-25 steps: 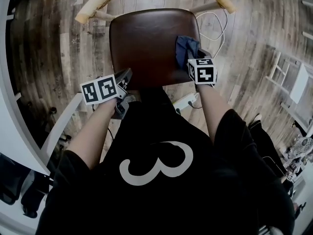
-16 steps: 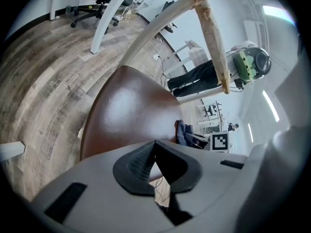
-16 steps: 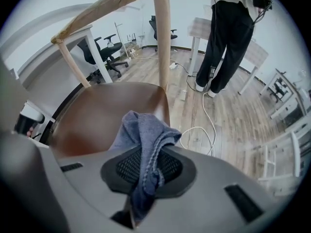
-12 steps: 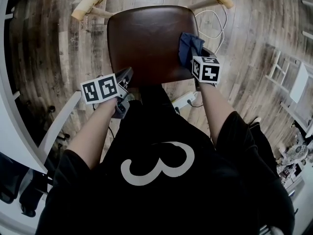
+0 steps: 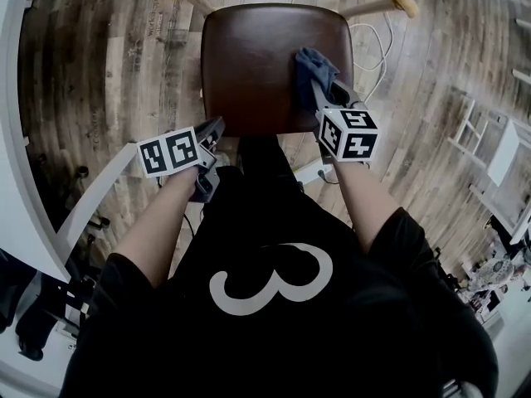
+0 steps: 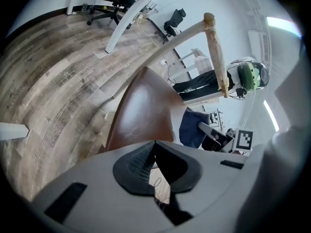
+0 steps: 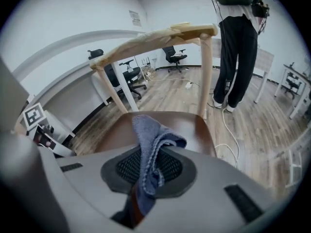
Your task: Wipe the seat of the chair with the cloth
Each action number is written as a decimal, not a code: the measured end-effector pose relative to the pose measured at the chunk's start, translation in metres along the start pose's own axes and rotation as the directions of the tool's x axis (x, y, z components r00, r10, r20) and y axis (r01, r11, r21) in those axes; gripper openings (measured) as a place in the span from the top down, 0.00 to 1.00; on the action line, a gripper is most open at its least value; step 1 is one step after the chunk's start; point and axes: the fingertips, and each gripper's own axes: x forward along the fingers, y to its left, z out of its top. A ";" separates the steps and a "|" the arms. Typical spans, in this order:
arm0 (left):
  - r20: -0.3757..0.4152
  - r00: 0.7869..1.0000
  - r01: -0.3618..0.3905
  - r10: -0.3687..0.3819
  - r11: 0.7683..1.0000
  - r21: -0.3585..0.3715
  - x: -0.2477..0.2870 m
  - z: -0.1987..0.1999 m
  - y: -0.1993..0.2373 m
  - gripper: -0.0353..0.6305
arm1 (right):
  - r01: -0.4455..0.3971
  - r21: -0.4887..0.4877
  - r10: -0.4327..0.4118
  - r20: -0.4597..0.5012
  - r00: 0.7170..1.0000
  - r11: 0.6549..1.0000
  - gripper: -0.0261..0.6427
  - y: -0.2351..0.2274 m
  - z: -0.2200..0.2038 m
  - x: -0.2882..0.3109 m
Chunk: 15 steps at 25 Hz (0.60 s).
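1. The right tongs [image 7: 148, 161] were clamped on the blue cloth [image 7: 146, 130], whose loose end bunched up ahead of the jaws.
2. The left tongs [image 6: 154, 147] were closed on nothing (idle, by my reading), held just off the near left corner of the brown seat [image 5: 249, 65].
3. The cloth sat on the seat's right side, toward the back, seemingly in contact.
4. Wiping looked under way. No streak showed which part was done, so I judged the middle and left of the seat as likely still to do.
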 end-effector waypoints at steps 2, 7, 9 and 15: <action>0.019 1.000 -0.001 0.001 1.000 -0.012 -0.011 -0.002 0.008 0.93 | -0.043 -0.006 0.043 0.009 0.999 0.999 0.88 0.028 0.003 0.002; 0.043 0.999 -0.017 0.018 1.000 -0.022 -0.038 -0.011 0.028 0.93 | -0.148 0.027 0.148 0.001 0.989 0.989 0.88 0.095 0.000 0.011; 0.054 0.998 -0.024 0.026 0.999 -0.034 -0.048 -0.016 0.038 0.93 | -0.182 0.054 0.182 -0.005 0.983 0.982 0.88 0.118 -0.005 0.017; 0.068 0.996 -0.053 0.059 0.996 -0.078 -0.078 -0.038 0.068 0.93 | -0.262 0.124 0.270 -0.054 0.961 0.957 0.88 0.181 -0.025 0.030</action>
